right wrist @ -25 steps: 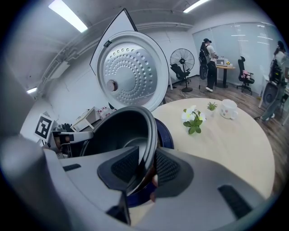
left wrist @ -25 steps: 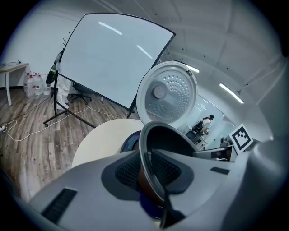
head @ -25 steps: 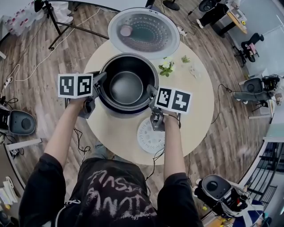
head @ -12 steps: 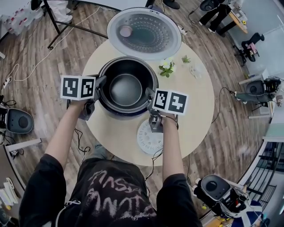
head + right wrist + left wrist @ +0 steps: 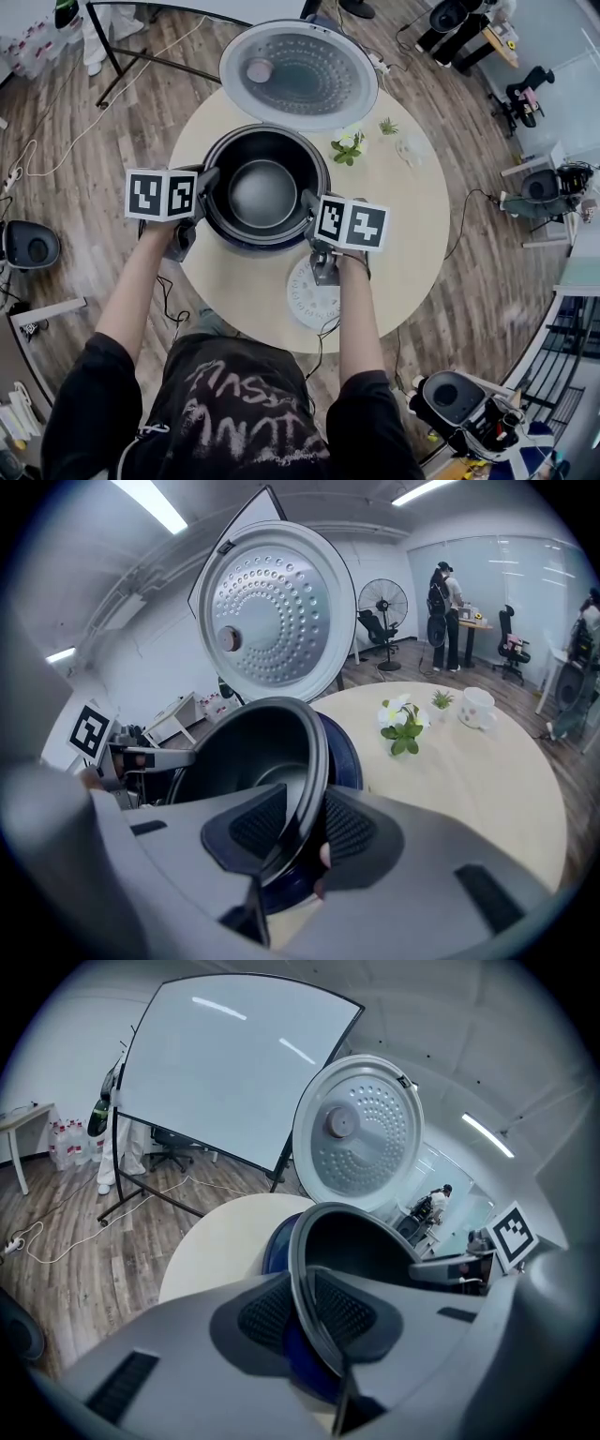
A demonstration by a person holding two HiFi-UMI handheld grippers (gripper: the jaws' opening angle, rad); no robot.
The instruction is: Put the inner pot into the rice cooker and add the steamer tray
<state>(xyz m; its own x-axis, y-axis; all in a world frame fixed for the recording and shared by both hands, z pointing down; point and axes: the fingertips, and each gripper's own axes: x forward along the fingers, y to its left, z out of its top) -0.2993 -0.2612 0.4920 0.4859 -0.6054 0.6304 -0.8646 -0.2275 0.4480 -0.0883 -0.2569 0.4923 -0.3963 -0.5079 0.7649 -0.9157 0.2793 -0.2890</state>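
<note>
The left gripper and the right gripper each clamp the rim of the inner pot on opposite sides. The pot is between them, inside the rice cooker.

The pot is seen black within a blue cooker, the lid silver and dotted, the tray white and perforated, the table cream, and black-and-white squares are borne by the left gripper and right gripper.
</note>
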